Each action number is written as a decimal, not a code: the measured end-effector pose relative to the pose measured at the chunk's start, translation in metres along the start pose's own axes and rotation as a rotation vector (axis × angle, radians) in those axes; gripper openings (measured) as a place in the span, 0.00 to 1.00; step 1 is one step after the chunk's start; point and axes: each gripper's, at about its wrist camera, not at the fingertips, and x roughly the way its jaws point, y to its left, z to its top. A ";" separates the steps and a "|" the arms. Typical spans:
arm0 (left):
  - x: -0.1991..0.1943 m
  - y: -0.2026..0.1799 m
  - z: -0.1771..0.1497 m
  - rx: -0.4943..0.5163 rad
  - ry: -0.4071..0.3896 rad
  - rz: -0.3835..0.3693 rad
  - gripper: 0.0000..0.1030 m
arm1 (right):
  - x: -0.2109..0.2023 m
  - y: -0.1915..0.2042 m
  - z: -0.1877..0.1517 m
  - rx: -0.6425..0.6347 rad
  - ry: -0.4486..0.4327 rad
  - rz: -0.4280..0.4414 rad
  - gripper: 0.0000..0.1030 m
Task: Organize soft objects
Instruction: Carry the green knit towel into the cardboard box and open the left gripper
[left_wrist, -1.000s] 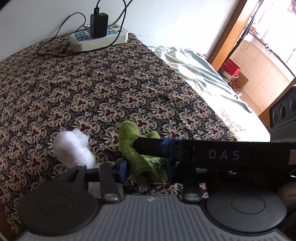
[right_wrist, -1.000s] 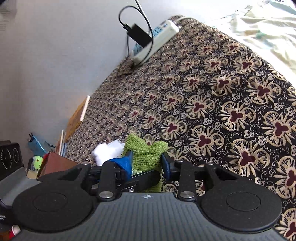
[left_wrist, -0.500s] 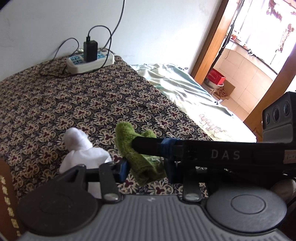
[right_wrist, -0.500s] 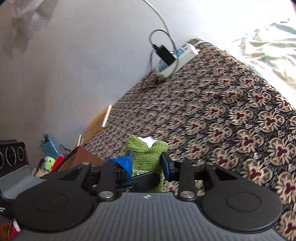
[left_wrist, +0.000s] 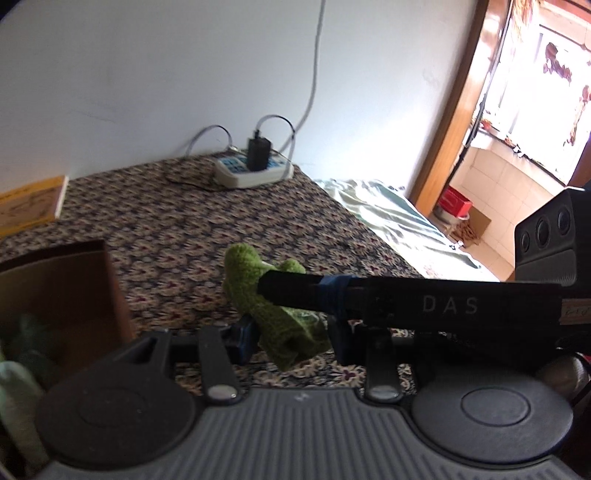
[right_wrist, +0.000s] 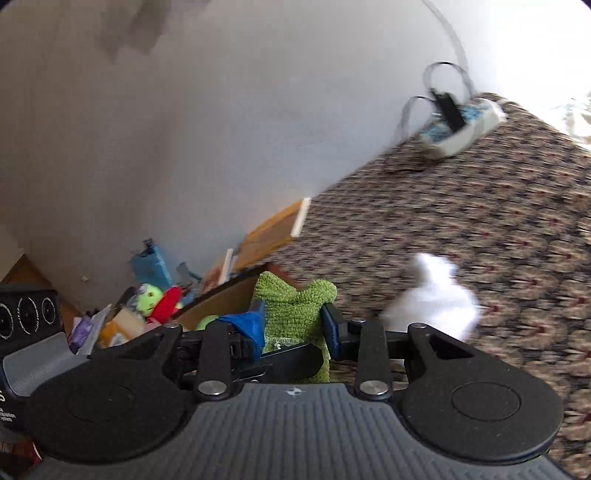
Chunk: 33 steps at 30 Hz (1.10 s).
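A green knitted soft piece (left_wrist: 251, 280) hangs above the patterned bed cover (left_wrist: 177, 229), held from two sides. My left gripper (left_wrist: 291, 339) is shut on its lower part. The right gripper's black finger (left_wrist: 406, 302) reaches in from the right and clamps its upper part. In the right wrist view the same green piece (right_wrist: 291, 299) sits pinched between the blue pads of my right gripper (right_wrist: 293, 326), with the left gripper's finger (right_wrist: 291, 360) crossing below. A white fluffy soft object (right_wrist: 432, 306) lies on the cover to the right. A brown cardboard box (left_wrist: 74, 288) stands open at the left.
A power strip (left_wrist: 255, 171) with a black charger lies by the wall. A yellow book (left_wrist: 29, 205) leans at the bed's left edge. Toys and clutter (right_wrist: 155, 302) sit beyond the box. A pale green sheet (left_wrist: 388, 218) covers the bed's right side, near a doorway.
Both grippers have risen and drawn back with the green piece between them. The white object left the left wrist view and the brown box came into sight at the left.
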 end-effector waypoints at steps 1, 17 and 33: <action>-0.008 0.007 -0.001 -0.004 -0.010 0.008 0.32 | 0.005 0.007 -0.001 -0.008 0.000 0.012 0.16; -0.075 0.116 -0.034 -0.067 -0.021 0.100 0.33 | 0.097 0.098 -0.039 -0.136 0.063 0.046 0.17; -0.050 0.154 -0.057 -0.054 0.108 0.072 0.63 | 0.137 0.115 -0.062 -0.215 0.213 -0.069 0.18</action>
